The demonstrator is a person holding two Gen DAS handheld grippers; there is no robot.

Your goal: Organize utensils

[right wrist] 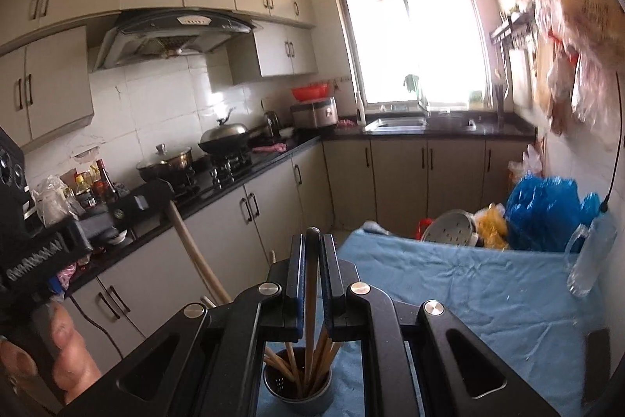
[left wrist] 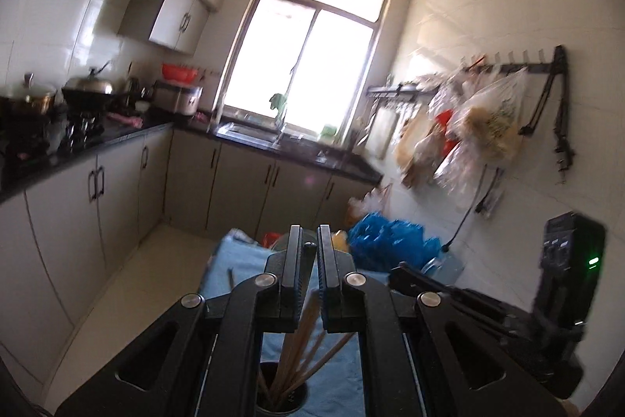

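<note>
A metal utensil cup [right wrist: 299,391] stands on the blue cloth [right wrist: 468,284] and holds several wooden chopsticks [right wrist: 289,362]. My right gripper [right wrist: 312,241] is above the cup, shut on one dark-tipped chopstick [right wrist: 311,299] that reaches down into it. In the left wrist view my left gripper [left wrist: 310,235] is above the same cup [left wrist: 282,399], its jaws nearly closed with a narrow gap and nothing between the tips. A chopstick [left wrist: 300,327] passes below its pads. One loose chopstick [left wrist: 230,278] lies on the cloth [left wrist: 242,260] to the left.
A colander lid [right wrist: 453,227], blue plastic bag [right wrist: 543,213] and plastic bottle [right wrist: 593,253] sit at the table's far side. A wooden handle [right wrist: 195,253] leans by the cabinets. The black counter [right wrist: 234,174] carries pots. Bags hang on the right wall [left wrist: 480,120].
</note>
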